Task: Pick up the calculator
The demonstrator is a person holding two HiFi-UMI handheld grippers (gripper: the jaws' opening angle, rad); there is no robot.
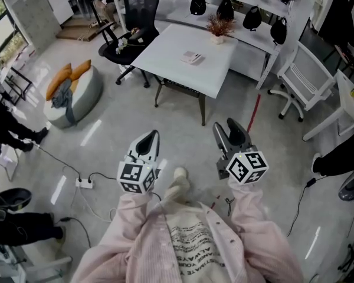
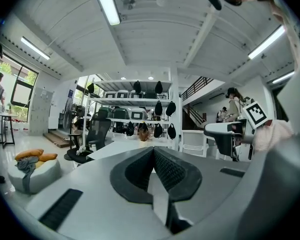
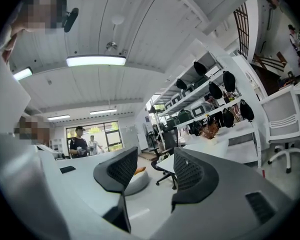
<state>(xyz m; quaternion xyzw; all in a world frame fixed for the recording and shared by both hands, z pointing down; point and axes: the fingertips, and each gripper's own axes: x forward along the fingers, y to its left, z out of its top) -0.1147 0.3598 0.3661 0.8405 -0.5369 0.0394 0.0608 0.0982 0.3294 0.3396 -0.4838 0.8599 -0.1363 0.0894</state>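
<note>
The calculator [image 1: 192,56] is a small pale slab lying flat near the middle of the white table [image 1: 165,52], far ahead of both grippers. A small potted dry plant [image 1: 217,28] stands at the table's far edge. My left gripper [image 1: 150,137] is held over the floor, well short of the table, its jaws closed together with nothing in them; in the left gripper view [image 2: 153,151] the pads meet. My right gripper [image 1: 227,127] hovers beside it, open and empty; the right gripper view [image 3: 155,156] shows a clear gap. Neither gripper view shows the calculator.
A black office chair [image 1: 130,25] stands at the table's left, a white chair [image 1: 304,78] to its right. Behind runs a white shelf [image 1: 253,5] with black bags. A round grey seat [image 1: 71,93] with orange cushions sits left. A power strip [image 1: 84,183] and cables lie on the floor.
</note>
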